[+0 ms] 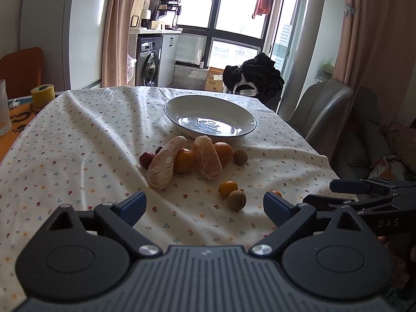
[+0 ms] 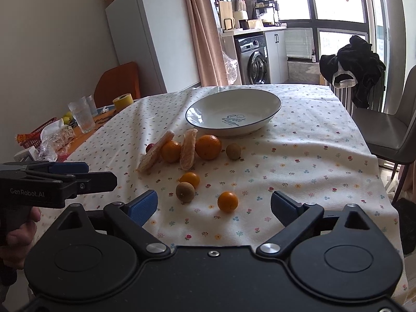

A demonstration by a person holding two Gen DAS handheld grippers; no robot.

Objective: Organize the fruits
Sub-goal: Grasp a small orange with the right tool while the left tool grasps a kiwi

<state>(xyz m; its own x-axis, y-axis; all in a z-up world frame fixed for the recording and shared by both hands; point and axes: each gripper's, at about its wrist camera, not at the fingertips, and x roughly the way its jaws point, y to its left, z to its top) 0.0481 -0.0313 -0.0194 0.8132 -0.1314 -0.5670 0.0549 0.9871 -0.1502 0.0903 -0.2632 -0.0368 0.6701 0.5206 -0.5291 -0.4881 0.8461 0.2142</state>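
Nearest us, low in the frame, our right gripper [image 2: 214,205] and left gripper [image 1: 205,205] both hover with fingers spread wide, holding nothing. Just ahead lies 1 small orange kumquat [image 2: 227,201], then 1 brown longan [image 2: 185,192]. At centre, 2 peeled pomelo segments [image 2: 189,153] lean among oranges before the empty white plate [image 2: 273,104]. We judge the segments soft and tearable: grip mid-body, gently

The left gripper [image 1: 204,204] hangs with jaws wide apart over the near edge of the floral tablecloth [image 1: 78,156]. Beyond it lie two peeled pomelo segments [image 1: 161,163], oranges [image 1: 184,160] and small brown fruits [image 1: 237,200]; farther off sits an empty white plate [image 1: 244,115].
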